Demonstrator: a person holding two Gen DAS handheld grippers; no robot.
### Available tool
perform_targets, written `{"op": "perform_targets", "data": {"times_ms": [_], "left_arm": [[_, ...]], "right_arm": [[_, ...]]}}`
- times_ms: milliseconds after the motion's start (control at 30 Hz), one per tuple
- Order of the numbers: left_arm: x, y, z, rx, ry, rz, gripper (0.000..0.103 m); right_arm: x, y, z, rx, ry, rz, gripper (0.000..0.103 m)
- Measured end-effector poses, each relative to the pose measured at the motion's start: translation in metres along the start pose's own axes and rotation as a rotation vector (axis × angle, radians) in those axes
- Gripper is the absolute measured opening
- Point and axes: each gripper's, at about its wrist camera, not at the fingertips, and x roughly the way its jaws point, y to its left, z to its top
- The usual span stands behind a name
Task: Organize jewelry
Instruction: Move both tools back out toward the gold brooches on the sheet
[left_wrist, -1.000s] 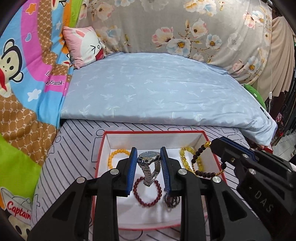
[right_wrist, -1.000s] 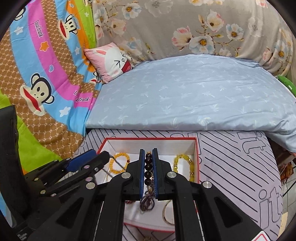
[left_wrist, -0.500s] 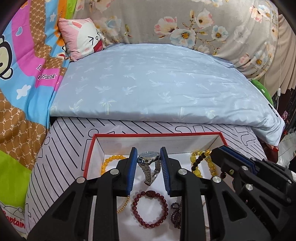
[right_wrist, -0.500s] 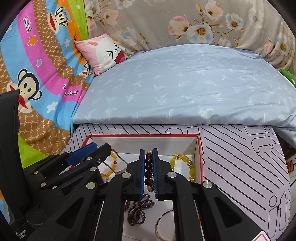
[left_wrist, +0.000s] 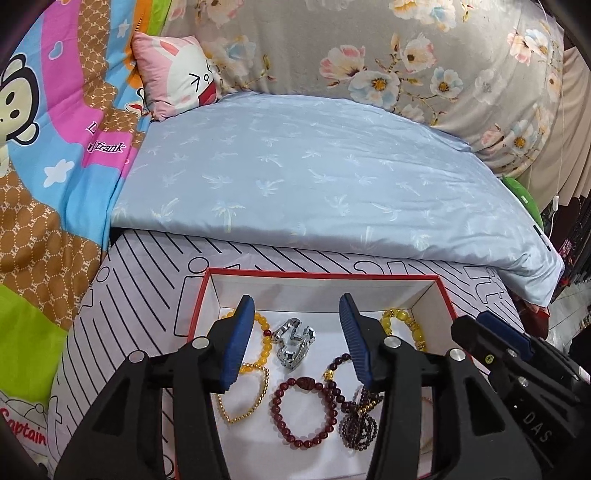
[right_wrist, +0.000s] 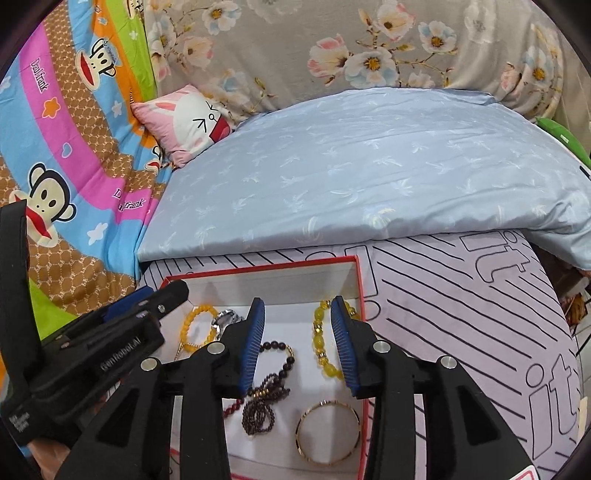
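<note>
The left gripper (left_wrist: 295, 328) tilts down over the red-rimmed box (left_wrist: 317, 274), its jaws opening, the silver watch (left_wrist: 294, 342) lying loose below them. The right gripper (right_wrist: 297, 332) slants in just beside it, jaws also opening over a dark bead strand (right_wrist: 275, 373); neither pinches anything. White walls hem the box's floor. A smooth gold bangle (right_wrist: 328, 432) lies near the box's near edge.
</note>
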Motion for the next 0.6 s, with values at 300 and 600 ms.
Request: {"op": "perform_targets", "data": {"times_ms": [300, 600], "left_arm": [[-0.036, -0.006, -0.017, 0.018, -0.018, -0.004, 0.045], [-0.065, -0.013, -0.038, 0.032, -0.025, -0.005, 0.045]], "right_arm": [[-0.034, 0.008, -0.026, -0.002, 0.002, 0.013, 0.037], [-0.065, 0.026, -0.047, -0.052, -0.012, 0.008, 0.037]]}}
